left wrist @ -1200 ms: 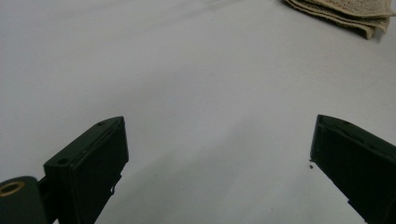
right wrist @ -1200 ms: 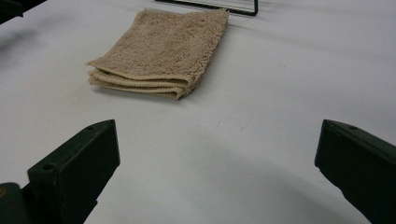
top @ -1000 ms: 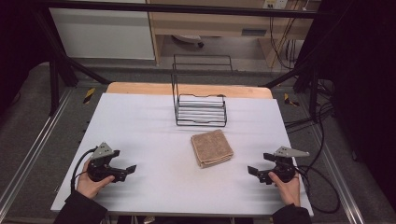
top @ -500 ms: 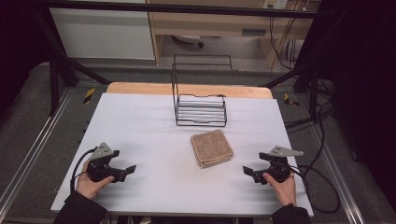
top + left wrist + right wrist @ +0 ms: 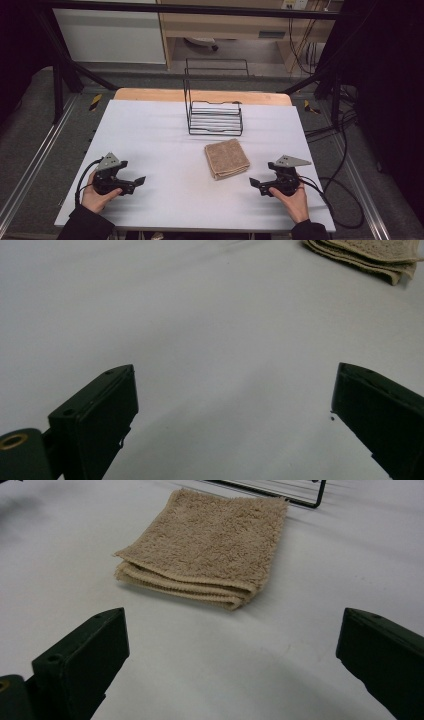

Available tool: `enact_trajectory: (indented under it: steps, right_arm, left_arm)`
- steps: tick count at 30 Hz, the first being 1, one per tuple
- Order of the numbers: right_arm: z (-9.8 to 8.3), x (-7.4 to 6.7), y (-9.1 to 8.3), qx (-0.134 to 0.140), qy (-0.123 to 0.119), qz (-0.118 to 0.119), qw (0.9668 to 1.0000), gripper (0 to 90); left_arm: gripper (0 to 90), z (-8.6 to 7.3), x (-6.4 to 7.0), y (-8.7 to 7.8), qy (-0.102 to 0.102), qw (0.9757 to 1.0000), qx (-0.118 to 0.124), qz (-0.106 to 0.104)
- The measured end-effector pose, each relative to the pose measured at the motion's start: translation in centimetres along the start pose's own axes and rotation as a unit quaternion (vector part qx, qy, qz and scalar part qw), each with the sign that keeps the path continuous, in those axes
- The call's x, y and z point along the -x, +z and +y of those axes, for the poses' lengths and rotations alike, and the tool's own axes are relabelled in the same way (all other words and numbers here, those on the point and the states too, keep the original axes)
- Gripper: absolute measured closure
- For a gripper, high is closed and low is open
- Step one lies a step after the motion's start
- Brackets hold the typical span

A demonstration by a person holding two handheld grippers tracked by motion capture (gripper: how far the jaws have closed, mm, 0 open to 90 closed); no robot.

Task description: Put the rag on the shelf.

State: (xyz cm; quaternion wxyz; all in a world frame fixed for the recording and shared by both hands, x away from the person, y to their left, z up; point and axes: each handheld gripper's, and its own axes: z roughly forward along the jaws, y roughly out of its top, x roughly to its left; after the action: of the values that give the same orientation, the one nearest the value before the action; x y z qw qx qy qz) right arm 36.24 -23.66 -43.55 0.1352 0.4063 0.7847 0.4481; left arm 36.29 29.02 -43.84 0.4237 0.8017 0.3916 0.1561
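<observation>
Both grippers are held wide and empty; the right gripper [image 5: 255,183] has been edged toward the folded beige towel [image 5: 227,158] before the wire rack [image 5: 215,118]; the left gripper [image 5: 140,180] stays put; pickup is judged imminent.

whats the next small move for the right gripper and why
Probably ease the right gripper forward toward the folded towel. Its jaws stand wide open with nothing between them, the towel lies flat just ahead, untouched, and the left gripper sits farther off.
</observation>
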Motion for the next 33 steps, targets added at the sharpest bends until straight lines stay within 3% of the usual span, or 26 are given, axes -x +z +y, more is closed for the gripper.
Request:
enact_trajectory:
  steps: [11, 15, 26, 30, 33]
  right_arm:
    - [1.7, -2.2, 2.4, -0.025, -0.010, -0.012, 0.9996, 4.3]
    - [2.4, -3.4, 3.4, -0.029, -0.017, 0.002, 0.9994, 7.8]
    - [3.8, -6.2, 6.4, -0.040, -0.044, 0.021, 0.9980, 25.3]
    - [4.1, -7.2, 7.7, -0.049, -0.057, 0.018, 0.9970, 33.7]
    - [4.4, -7.8, 8.9, -0.061, -0.054, 0.017, 0.9965, 43.4]
  left_arm:
    - [4.7, 0.0, 0.0, 0.0, -0.003, 1.0000, 0.000, 0.002]
    - [4.9, 0.0, 0.0, 0.0, -0.003, 1.0000, 0.000, 0.003]
    - [5.1, 0.0, 0.0, -0.1, -0.003, 1.0000, -0.001, 0.004]
    - [5.2, 0.0, 0.0, 0.0, -0.002, 1.0000, -0.002, 0.003]
    - [5.3, 0.0, 0.0, 0.0, -0.003, 1.0000, -0.002, 0.003]
